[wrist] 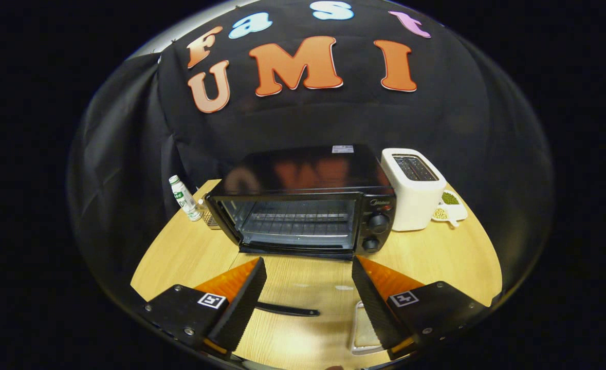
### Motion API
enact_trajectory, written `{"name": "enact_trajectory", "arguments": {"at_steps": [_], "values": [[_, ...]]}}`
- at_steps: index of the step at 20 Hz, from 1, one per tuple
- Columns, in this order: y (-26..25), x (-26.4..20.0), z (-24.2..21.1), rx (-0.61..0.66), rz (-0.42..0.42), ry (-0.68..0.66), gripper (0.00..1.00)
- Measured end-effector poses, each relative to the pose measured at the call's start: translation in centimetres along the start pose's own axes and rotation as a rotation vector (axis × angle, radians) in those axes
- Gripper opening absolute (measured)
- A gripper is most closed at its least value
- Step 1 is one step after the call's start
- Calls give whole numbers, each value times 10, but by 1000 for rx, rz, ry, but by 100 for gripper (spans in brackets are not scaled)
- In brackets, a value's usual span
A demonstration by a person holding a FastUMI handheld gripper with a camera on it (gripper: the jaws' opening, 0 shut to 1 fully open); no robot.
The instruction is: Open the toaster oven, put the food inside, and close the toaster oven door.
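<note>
The black toaster oven point(303, 205) stands on the wooden table point(189, 257), beyond my fingers. Through its glass front I see a wire rack inside. The door looks shut, though I cannot be sure. Two knobs point(378, 223) sit on its right side. My gripper point(308, 262) is open, its fingers spread wide with nothing between them and the tips just short of the oven's base. A small metal tray point(363, 334) with something pale on it lies on the table, largely hidden under the right finger point(372, 298).
A white slot toaster point(413, 190) stands right of the oven, with a white dish of beans point(450, 205) behind it. A small bottle point(183, 198) stands left of the oven. A slim black bar point(287, 310) lies on the table between my fingers.
</note>
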State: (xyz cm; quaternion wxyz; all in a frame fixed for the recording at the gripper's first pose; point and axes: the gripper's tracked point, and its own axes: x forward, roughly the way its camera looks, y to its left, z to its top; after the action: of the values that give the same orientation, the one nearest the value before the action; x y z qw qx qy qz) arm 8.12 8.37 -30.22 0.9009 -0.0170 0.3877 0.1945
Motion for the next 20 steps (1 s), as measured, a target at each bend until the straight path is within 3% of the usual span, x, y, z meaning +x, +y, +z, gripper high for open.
{"name": "enact_trajectory", "arguments": {"at_steps": [3,7,12,17,19,20], "values": [[-44,-15,-9,-20,-4,137,99],[-97,-35,-61,-41,-38,339,98],[-138,-36,-94,66,-52,382,99],[-144,-19,-124,129,-14,425,99],[-145,-13,-135,117,-10,448,93],[-142,-12,-137,115,3,461,81]]}}
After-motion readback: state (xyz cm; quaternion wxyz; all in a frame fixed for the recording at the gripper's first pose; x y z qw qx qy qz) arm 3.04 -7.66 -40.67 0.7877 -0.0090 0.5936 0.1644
